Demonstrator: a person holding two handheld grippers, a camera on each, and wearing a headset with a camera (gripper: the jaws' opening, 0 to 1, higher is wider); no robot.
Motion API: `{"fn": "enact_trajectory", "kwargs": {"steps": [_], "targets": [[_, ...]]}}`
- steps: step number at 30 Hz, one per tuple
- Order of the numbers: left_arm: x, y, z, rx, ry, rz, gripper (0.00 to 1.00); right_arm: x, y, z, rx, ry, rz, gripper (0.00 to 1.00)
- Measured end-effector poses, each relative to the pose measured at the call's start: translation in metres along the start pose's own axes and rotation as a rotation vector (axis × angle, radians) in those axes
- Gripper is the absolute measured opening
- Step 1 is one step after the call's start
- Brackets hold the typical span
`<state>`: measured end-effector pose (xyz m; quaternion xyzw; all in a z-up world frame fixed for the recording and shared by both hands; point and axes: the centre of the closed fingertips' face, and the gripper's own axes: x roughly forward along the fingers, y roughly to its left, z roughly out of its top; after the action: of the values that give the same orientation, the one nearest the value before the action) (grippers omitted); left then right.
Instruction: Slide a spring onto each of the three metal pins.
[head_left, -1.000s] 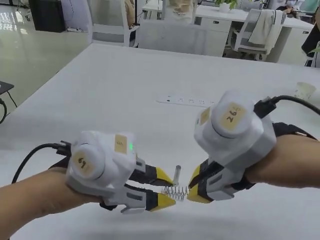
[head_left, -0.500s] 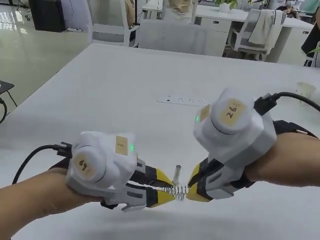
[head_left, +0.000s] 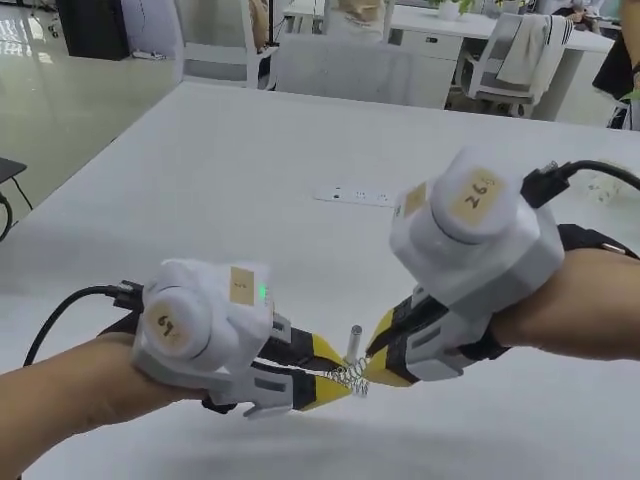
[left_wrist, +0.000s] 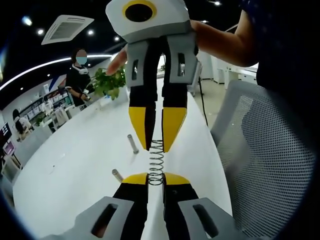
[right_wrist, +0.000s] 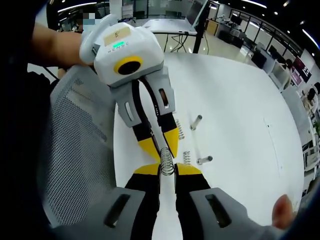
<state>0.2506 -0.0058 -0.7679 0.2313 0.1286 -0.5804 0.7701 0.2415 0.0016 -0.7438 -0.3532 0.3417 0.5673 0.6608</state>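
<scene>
Jaws of both the left gripper (left_wrist: 150, 179) and right gripper (right_wrist: 168, 170) pinched the spring (left_wrist: 156, 161) — a pin (head_left: 354, 341) stood just beyond.

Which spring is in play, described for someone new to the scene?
On the white table, find the near edge where the left claw and right claw meet tip to tip. The spring runs between them, gripped at both ends; the other two springs lie loose by the metal pins.

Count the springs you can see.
3. One spring is held between the left tool and right tool; a second spring lies on the table beside the right tool's tips, a third spring farther along. Others may be hidden.
</scene>
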Motion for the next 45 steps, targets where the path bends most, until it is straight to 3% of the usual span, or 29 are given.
{"fn": "enact_trajectory", "kwargs": {"steps": [6, 25, 45], "targets": [[0.0, 0.001, 0.002, -0.007, -0.008, 0.003, 0.02, -0.002, -0.001, 0.008, 0.001, -0.031, -0.002, 0.08], [-0.002, 0.005, -0.003, -0.025, -0.01, 0.01, 0.02, 0.003, -0.001, 0.01, 0.023, -0.081, 0.018, 0.11], [-0.003, 0.003, 0.011, -0.027, -0.06, 0.01, 0.02, 0.008, 0.0, 0.007, 0.043, -0.09, 0.034, 0.09]]}}
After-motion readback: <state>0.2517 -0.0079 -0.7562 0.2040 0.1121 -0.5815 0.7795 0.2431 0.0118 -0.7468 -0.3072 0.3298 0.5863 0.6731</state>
